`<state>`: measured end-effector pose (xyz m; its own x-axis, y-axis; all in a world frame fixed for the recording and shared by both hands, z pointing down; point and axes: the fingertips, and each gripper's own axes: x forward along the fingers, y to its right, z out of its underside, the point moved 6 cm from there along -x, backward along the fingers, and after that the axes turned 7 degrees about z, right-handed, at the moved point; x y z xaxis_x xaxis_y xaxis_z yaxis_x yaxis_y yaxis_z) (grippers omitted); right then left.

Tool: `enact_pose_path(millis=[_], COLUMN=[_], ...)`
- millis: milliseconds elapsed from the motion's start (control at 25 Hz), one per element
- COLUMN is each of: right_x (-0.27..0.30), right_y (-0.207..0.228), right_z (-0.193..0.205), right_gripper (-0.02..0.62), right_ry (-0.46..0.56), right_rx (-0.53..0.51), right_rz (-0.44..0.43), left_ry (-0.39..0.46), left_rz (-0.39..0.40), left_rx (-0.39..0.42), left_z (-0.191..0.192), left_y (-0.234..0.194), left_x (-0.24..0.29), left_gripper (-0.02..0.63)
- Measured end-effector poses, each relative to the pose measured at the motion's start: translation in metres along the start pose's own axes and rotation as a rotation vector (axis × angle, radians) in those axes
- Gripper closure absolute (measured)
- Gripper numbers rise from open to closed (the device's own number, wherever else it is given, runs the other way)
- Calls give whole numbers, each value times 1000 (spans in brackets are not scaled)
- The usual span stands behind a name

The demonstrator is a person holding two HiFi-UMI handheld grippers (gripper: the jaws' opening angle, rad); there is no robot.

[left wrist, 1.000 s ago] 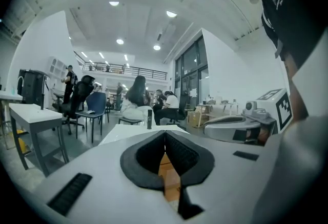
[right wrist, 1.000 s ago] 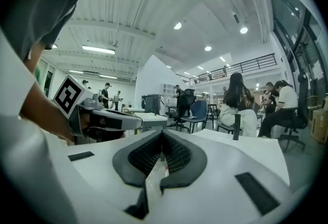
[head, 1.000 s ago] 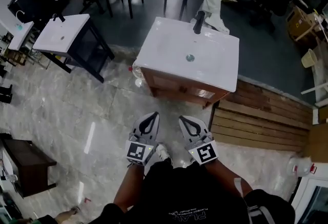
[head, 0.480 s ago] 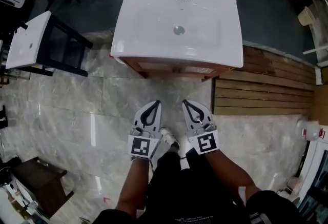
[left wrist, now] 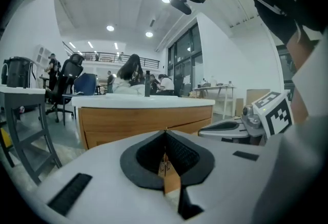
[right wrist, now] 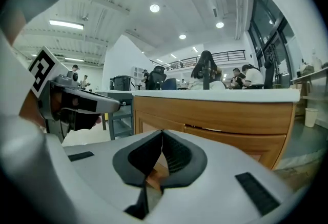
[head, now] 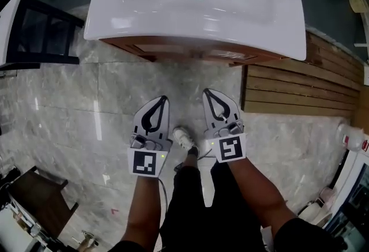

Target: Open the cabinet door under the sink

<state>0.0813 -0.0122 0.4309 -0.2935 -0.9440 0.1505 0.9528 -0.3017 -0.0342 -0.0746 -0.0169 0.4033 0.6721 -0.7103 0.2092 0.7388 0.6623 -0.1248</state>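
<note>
A white sink (head: 196, 3) fills the top of the head view, and the wooden cabinet (head: 190, 52) under it shows only as a thin brown band. My left gripper (head: 164, 97) and right gripper (head: 206, 91) sit side by side over the marble floor, pointing at the cabinet and short of it. Both are shut with nothing in them. The left gripper view has the cabinet front (left wrist: 143, 120) ahead beyond the closed tips of the left gripper (left wrist: 165, 130). In the right gripper view the cabinet (right wrist: 225, 115) shows a dark seam across its front, past the right gripper (right wrist: 162, 131).
A second white basin on a dark frame (head: 34, 37) stands to the left. Wooden planks (head: 288, 89) lie on the floor at the right, with a white bottle (head: 354, 141) beyond them. A dark bench (head: 34, 199) is at the lower left. People sit behind the sink.
The sink has grown larger and slid to the top of the head view. Both grippers have come down and nearer the cabinet, still shut and side by side.
</note>
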Motion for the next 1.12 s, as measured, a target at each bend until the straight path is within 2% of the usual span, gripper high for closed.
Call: enact_pose_path(millis=[200, 400, 440, 480, 600, 840, 1120], right_x=[28, 54, 59, 64, 78, 104, 125], right_y=[3, 8, 10, 12, 18, 28, 30], right_z=[53, 94, 102, 110, 132, 164, 178], right_gripper=[571, 568, 544, 481, 469, 469, 469], right_ry=[-17, -59, -67, -77, -107, -164, -209], right_rx=[1, -4, -3, -1, -11, -14, 6], right_rz=[48, 106, 120, 137, 185, 267, 296], left_ry=[-23, -35, -42, -50, -63, -90, -92], left_rz=[9, 30, 34, 39, 46, 51, 62], left_rx=[-12, -31, -30, -27, -20, -28, -37], left_z=[50, 84, 91, 97, 116, 140, 146], left_y=[-14, -23, -26, -29, -38, -47, -49], left_x=[19, 42, 44, 47, 52, 53, 47], left_gripper=[584, 584, 584, 584, 584, 584, 584])
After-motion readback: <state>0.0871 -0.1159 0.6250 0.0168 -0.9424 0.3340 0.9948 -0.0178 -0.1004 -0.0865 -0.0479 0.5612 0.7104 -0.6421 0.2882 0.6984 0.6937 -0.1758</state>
